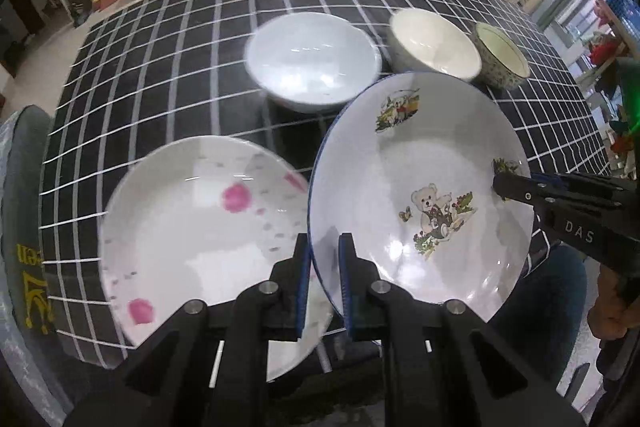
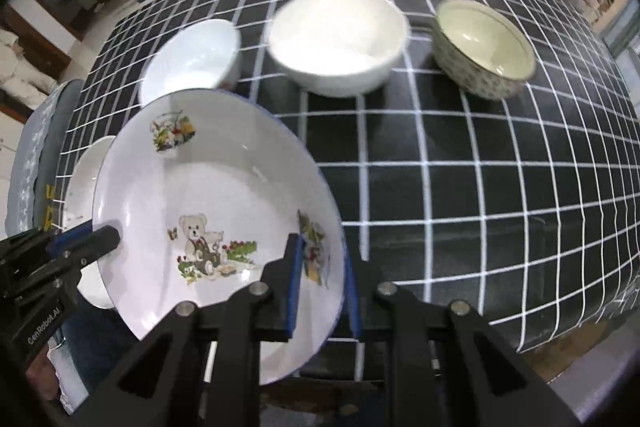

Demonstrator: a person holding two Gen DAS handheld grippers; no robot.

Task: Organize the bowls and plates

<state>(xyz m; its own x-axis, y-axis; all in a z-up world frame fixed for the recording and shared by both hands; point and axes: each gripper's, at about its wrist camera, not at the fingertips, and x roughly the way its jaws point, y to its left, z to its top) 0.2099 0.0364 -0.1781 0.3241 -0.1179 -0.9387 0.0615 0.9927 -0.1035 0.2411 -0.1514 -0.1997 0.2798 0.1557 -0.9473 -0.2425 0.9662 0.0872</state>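
White with a thin blue edge and a teddy-bear print, the bear plate [image 1: 420,195] hangs tilted above the checked tablecloth [image 1: 168,39], held at two sides. The left gripper [image 1: 323,267] has its jaws narrowed onto the plate's near-left rim, blue pads on either face of it. The right gripper [image 2: 320,267] clamps the opposite rim the same way, jaws narrow around the edge; in the left wrist view it shows as a black arm reaching in from the right. Just beside and partly under the bear plate lies a pink-spotted plate [image 1: 192,227] flat on the cloth. Farther back stand three bowls in a row: a white bowl [image 1: 312,59], a cream bowl [image 1: 434,45] and a patterned bowl [image 1: 502,57], the last two touching or nearly so.
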